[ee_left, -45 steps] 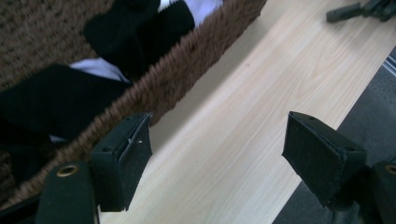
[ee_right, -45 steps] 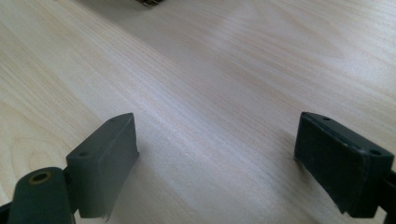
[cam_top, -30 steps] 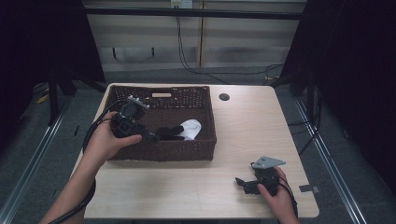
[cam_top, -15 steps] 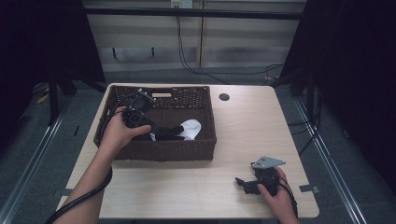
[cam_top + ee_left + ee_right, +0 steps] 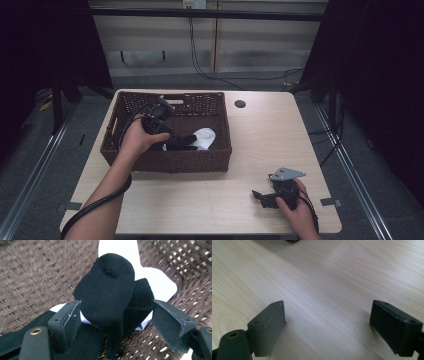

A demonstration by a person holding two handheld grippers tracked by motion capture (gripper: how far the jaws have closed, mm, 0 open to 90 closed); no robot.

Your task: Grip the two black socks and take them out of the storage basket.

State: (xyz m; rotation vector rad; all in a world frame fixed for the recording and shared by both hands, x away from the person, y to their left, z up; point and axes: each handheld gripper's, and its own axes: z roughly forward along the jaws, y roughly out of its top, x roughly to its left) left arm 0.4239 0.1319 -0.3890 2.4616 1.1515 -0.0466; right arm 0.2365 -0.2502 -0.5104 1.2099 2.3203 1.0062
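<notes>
Brown woven basket (image 5: 120, 145) sits on the left of the table (image 5: 260, 145). Inside it, the left gripper (image 5: 112, 320) has its jaws wide apart around a black sock (image 5: 110, 297) lying on a white sock (image 5: 160, 282). That sock looks soft, floppy and light, so pinch its thick middle. Over on the right, the right gripper (image 5: 329, 325) rests on the table with its jaws apart, holding nothing.

- Black sock (image 5: 110, 292), plain knit with a ribbed cuff.
- White cloth (image 5: 155, 280) beneath it.
- Dark brown woven basket (image 5: 165, 162).
- Pale wood-grain worktop (image 5: 332, 277).
- Black hand-held gripper (image 5: 329, 327) jaws.
</notes>
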